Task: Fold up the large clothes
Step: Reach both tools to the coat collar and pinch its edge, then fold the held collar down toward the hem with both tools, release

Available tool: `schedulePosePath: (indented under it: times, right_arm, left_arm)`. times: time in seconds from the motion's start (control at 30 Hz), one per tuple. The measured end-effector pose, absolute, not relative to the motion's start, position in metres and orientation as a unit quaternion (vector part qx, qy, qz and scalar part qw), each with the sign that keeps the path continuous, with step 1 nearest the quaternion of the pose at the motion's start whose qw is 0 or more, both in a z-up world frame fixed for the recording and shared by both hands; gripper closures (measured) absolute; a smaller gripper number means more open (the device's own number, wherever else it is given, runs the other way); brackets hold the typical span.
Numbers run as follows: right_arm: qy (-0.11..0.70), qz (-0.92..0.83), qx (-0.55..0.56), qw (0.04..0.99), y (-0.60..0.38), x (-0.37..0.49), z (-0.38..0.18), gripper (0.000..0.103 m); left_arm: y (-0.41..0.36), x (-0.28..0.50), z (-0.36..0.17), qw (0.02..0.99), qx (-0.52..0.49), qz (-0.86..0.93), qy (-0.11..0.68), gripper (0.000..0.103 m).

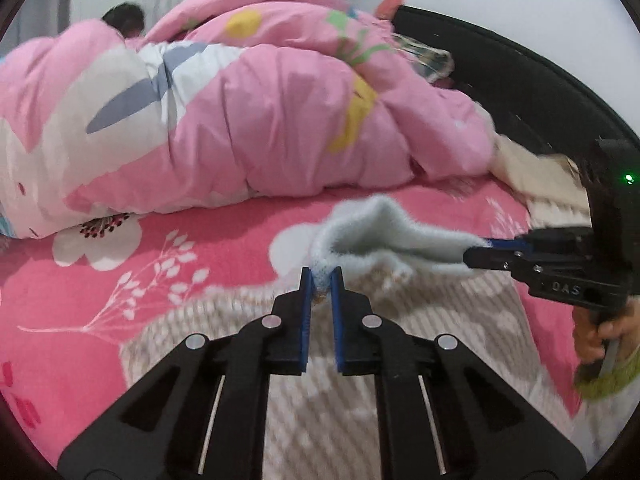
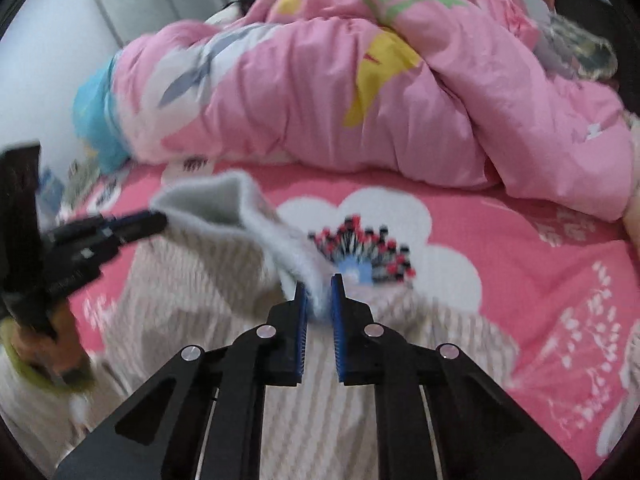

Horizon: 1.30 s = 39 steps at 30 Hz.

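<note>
Both tools, the left tool [image 1: 321, 280] and the right tool [image 2: 320, 296], are clamped on the fuzzy pale edge of the striped garment [image 1: 320, 360] lying on the bed [image 1: 224, 240], so the fold is starting; next, carry that edge together toward 12 o'clock.

The garment [image 1: 320, 380] is beige with fine pale stripes, and its fuzzy lining [image 1: 384, 236] is a pale blue-white. The bed sheet [image 1: 224, 248] is a strong coral pink printed with white flowers, white leafy sprigs and clusters of red and black stamens around a blue centre [image 2: 356, 268]. The quilt [image 1: 280, 120] heaped behind is a softer pink with big white patches, grey-blue leaf shapes, yellow blobs and green stems, plus a turquoise patch [image 2: 96, 120] at one end. Both grippers are black with blue pads [image 1: 308, 312] and silver pivot pins. A cream cloth [image 1: 536, 172] lies by the black bed frame [image 1: 520, 80].
</note>
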State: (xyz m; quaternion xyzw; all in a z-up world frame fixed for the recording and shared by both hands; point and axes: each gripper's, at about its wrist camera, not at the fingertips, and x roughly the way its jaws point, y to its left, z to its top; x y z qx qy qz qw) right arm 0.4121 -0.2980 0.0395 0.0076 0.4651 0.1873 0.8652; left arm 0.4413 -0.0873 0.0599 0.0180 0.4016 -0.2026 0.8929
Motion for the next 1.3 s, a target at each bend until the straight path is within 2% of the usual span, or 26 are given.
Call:
schedulePosePath:
  times: [0.1,0.2,0.23,0.3,0.4,0.5,0.6,0.77,0.83,0.9,1.0,1.1,1.2,1.3]
  right_arm:
    - [0.468,0.169,-0.066,0.865,-0.288,0.376,0.022,0.091]
    - [0.489,0.159,-0.09,0.853,-0.292,0.353,0.006,0.09]
    - [0.491,0.161,-0.083,0.852,-0.296,0.347,0.008,0.09]
    - [0.471,0.179,-0.054,0.862,-0.308,0.335,0.027,0.085]
    - [0.423,0.214,0.001,0.88,-0.313,0.337,0.063,0.075]
    - [0.415,0.239,0.043,0.877,-0.293,0.374,0.077,0.075]
    - [0.426,0.231,0.051,0.874,-0.261,0.428,0.067,0.075]
    - [0.519,0.239,0.139,0.809,-0.237,0.495,0.005,0.075]
    - [0.529,0.268,0.138,0.794,-0.227,0.483,-0.008,0.075]
    - [0.518,0.277,0.074,0.806,-0.213,0.456,-0.018,0.075]
    - [0.507,0.27,0.034,0.818,-0.204,0.439,-0.035,0.075]
    - [0.509,0.266,0.054,0.817,-0.206,0.442,-0.035,0.075]
    - [0.505,0.269,0.081,0.816,-0.218,0.434,-0.024,0.075]
    - [0.498,0.262,0.042,0.825,-0.237,0.407,-0.016,0.076]
  left_arm:
    - [-0.088,0.404,0.047,0.89,0.048,-0.205,0.403,0.094]
    - [-0.088,0.381,0.017,0.888,0.089,-0.187,0.411,0.094]
    - [-0.084,0.377,0.008,0.885,0.086,-0.187,0.418,0.095]
    - [-0.076,0.376,-0.006,0.879,0.068,-0.186,0.434,0.103]
    - [-0.062,0.376,-0.016,0.879,0.047,-0.184,0.438,0.103]
    - [-0.053,0.375,-0.016,0.88,0.026,-0.185,0.437,0.103]
    - [-0.043,0.373,-0.013,0.881,0.012,-0.185,0.434,0.103]
    - [-0.017,0.363,-0.004,0.889,-0.002,-0.17,0.425,0.103]
    - [-0.006,0.363,0.0,0.894,-0.017,-0.161,0.419,0.103]
    - [0.006,0.366,0.008,0.899,-0.041,-0.164,0.405,0.103]
    - [0.01,0.378,0.017,0.897,-0.08,-0.178,0.397,0.103]
    - [-0.007,0.397,0.02,0.882,-0.121,-0.208,0.406,0.103]
    - [-0.03,0.417,0.008,0.863,-0.143,-0.224,0.429,0.103]
    - [-0.044,0.432,-0.016,0.852,-0.136,-0.21,0.46,0.103]
